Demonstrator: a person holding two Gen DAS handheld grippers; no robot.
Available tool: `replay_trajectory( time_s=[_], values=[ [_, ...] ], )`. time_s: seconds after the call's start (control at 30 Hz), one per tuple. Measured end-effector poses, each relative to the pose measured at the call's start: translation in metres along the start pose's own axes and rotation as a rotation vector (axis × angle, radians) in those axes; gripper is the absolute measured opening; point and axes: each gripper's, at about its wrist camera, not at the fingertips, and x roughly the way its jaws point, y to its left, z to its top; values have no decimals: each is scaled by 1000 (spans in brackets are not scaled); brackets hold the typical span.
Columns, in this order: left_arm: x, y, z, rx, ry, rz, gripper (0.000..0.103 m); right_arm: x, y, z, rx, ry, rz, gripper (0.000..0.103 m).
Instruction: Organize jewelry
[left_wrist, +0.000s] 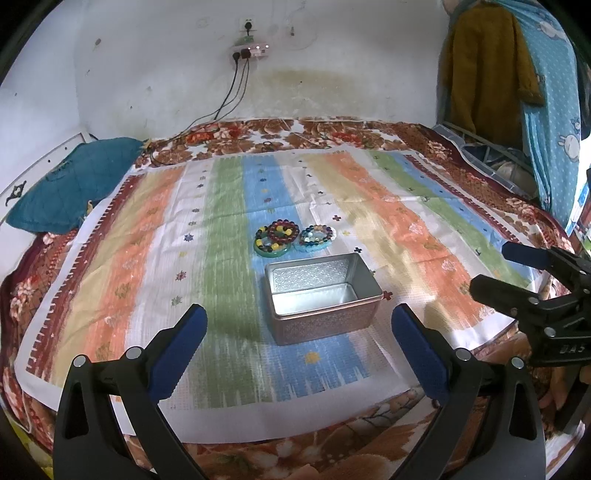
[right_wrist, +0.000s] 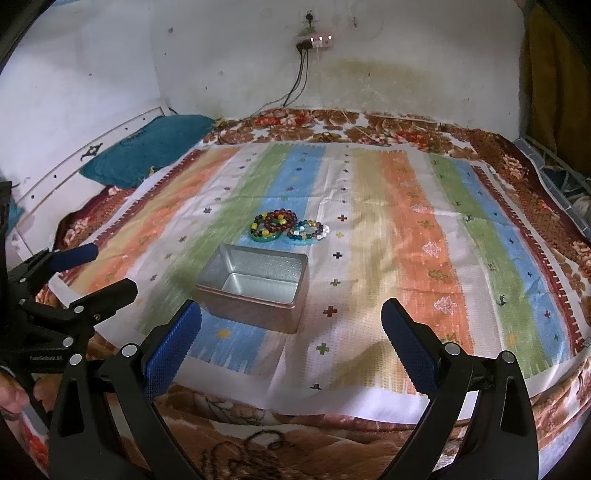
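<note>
An open, empty silver tin box (left_wrist: 322, 295) (right_wrist: 255, 286) sits on a striped cloth in the middle of the bed. Just behind it lie several beaded bracelets: a pile of dark red, yellow and green ones (left_wrist: 276, 236) (right_wrist: 272, 224), and a blue-and-clear pile (left_wrist: 317, 236) (right_wrist: 308, 230) to its right. My left gripper (left_wrist: 299, 325) hovers open before the box, nothing between its blue pads. My right gripper (right_wrist: 291, 321) also stands open and empty, near the box's front right. Each gripper shows in the other's view: the right gripper (left_wrist: 491, 269), the left gripper (right_wrist: 110, 269).
The striped cloth (left_wrist: 147, 258) lies over a floral blanket (left_wrist: 332, 129). A teal pillow (left_wrist: 70, 188) rests at the back left. Cables hang from a wall socket (left_wrist: 247, 51). Clothes (left_wrist: 491, 66) hang at the right, beside a rack.
</note>
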Motion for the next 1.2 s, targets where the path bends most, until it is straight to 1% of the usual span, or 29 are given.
replay_trajectory(
  time_s=[0.07, 0.1, 0.33, 0.73, 1.0, 1.2],
  values=[
    [0, 0, 0, 0, 0, -2, 97, 1, 4, 1, 0, -2, -4, 99],
    [1, 0, 0, 0, 1, -1, 97, 1, -4, -1, 1, -2, -9, 99],
    [0, -1, 0, 16, 1, 6, 97, 2, 1, -1, -14, 4, -19, 99],
    [-1, -2, 1, 9, -1, 8, 97, 1, -1, -1, -6, -4, -22, 99],
    [-3, -1, 3, -2, -4, 20, 97, 1, 3, -5, -13, 2, -35, 99],
    [-1, 1, 3, -5, 6, 17, 97, 4, 0, -1, -6, 9, -33, 99]
  ],
)
